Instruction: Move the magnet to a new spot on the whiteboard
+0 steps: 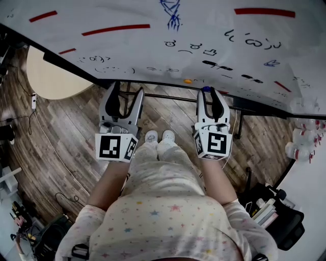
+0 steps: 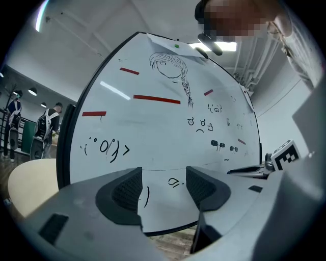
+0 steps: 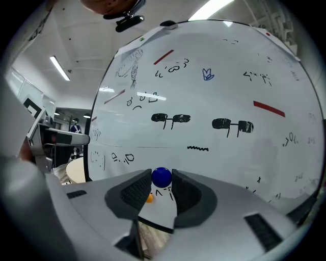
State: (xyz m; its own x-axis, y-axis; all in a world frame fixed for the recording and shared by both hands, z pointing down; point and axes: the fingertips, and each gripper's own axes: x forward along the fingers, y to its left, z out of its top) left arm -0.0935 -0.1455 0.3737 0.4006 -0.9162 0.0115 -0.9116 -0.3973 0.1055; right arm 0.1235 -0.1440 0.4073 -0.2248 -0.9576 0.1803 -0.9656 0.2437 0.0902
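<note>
A small blue ball magnet (image 3: 162,177) sits pinched between the fingertips of my right gripper (image 3: 161,189), just off the lower edge of the whiteboard (image 3: 214,92). From the head view the same blue magnet (image 1: 206,89) shows at the tip of the right gripper (image 1: 211,93), under the whiteboard (image 1: 153,46). An orange magnet (image 1: 188,81) clings to the board's bottom edge just left of it, and this orange magnet (image 3: 149,199) peeks out below the jaws. My left gripper (image 1: 126,89) is open and holds nothing, its fingers (image 2: 127,191) facing the board's lower left.
Red strip magnets (image 1: 116,29) and marker drawings (image 1: 173,12) cover the board. A round beige table (image 1: 48,79) stands at left on the wooden floor (image 1: 66,132). A black bag (image 1: 270,214) lies at lower right. People (image 2: 48,127) stand far behind.
</note>
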